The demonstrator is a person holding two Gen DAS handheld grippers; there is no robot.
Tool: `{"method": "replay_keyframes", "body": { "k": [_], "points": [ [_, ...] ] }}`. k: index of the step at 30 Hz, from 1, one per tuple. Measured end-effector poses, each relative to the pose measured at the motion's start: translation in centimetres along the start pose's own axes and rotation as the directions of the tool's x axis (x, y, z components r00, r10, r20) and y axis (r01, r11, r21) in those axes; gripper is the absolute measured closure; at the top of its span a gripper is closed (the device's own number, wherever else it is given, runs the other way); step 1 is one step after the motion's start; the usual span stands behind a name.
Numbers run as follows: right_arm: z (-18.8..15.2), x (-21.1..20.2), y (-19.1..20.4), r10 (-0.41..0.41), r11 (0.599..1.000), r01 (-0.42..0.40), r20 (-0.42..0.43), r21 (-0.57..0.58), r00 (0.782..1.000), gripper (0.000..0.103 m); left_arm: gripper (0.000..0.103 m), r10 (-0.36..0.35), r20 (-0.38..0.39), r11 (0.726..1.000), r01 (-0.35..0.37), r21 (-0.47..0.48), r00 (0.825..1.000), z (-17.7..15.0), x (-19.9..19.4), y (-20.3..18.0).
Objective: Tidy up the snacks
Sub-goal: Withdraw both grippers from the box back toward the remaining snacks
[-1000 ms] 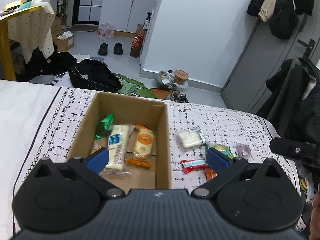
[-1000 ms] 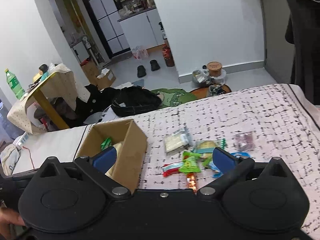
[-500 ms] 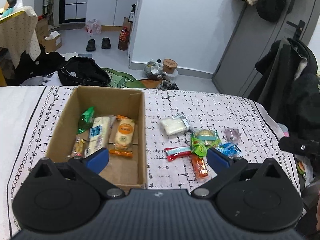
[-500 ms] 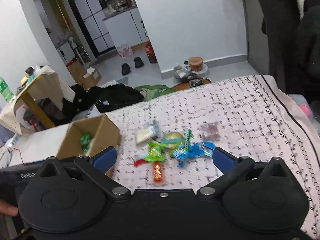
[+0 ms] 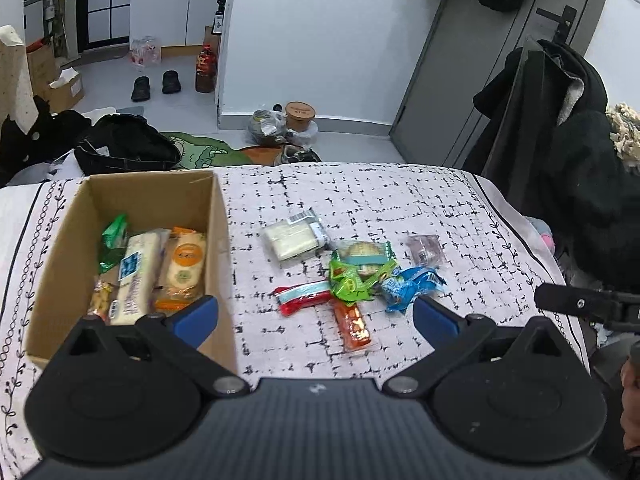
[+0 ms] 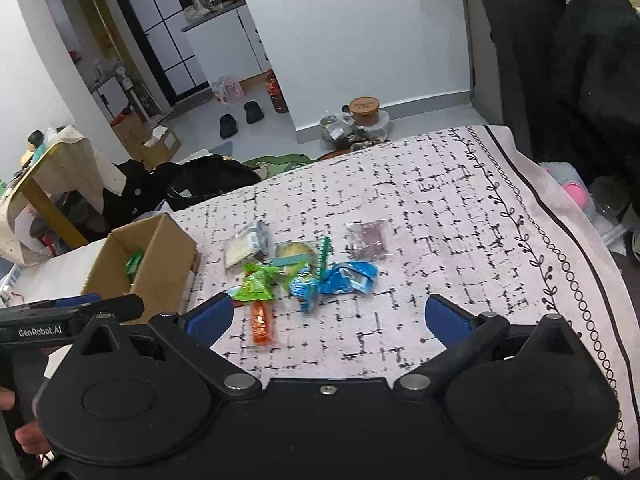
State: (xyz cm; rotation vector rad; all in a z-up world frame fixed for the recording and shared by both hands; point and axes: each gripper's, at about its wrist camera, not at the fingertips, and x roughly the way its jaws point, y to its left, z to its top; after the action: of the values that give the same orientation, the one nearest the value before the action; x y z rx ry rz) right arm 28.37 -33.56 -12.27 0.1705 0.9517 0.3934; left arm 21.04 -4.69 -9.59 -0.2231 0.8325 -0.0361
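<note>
A cardboard box (image 5: 218,216) on the patterned cloth holds several snacks, among them a long white pack (image 5: 134,272) and an orange pack (image 5: 184,268). To its right lies a loose pile: a white pack (image 5: 292,238), a red bar (image 5: 304,298), an orange bar (image 5: 354,324), a green pack (image 5: 352,280), a blue pack (image 5: 412,286) and a purple pack (image 5: 426,248). My left gripper (image 5: 316,316) is open and empty, in front of the pile. My right gripper (image 6: 328,318) is open and empty, just in front of the blue pack (image 6: 348,276) and orange bar (image 6: 262,322); the box (image 6: 160,256) is to its left.
The cloth-covered table (image 5: 400,200) ends at a far edge above the floor, where a black bag (image 5: 124,148) and jars (image 5: 300,114) sit. Dark coats (image 5: 576,140) hang at the right. The other gripper's body (image 6: 68,314) shows at the left of the right wrist view.
Both grippers have swung to the right, from over the box to the loose pile. The box now sits at the left of both views. Both stay open and empty.
</note>
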Motion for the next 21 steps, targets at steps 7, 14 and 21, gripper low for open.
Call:
{"method": "replay_keyframes", "body": {
  "k": [7, 14, 21],
  "points": [
    [0.1, 1.3, -1.4, 0.015, 0.999, -0.014, -0.015, 0.047, 1.0, 0.008, 0.002, -0.001, -0.016, 1.0, 0.001, -0.003, 1.0, 0.8, 2.1, -0.9],
    [0.9, 3.6, -2.6, 0.006, 0.995, -0.004, -0.028, 0.096, 1.0, 0.015, 0.011, -0.022, -0.016, 0.999, 0.021, -0.026, 1.0, 1.5, 4.0, -1.4],
    [1.4, 6.3, -3.0, 0.02, 0.991, -0.01, -0.075, 0.133, 0.997, 0.026, 0.031, -0.025, -0.059, 0.998, 0.022, -0.056, 0.998, 2.0, 6.9, -1.8]
  ]
}}
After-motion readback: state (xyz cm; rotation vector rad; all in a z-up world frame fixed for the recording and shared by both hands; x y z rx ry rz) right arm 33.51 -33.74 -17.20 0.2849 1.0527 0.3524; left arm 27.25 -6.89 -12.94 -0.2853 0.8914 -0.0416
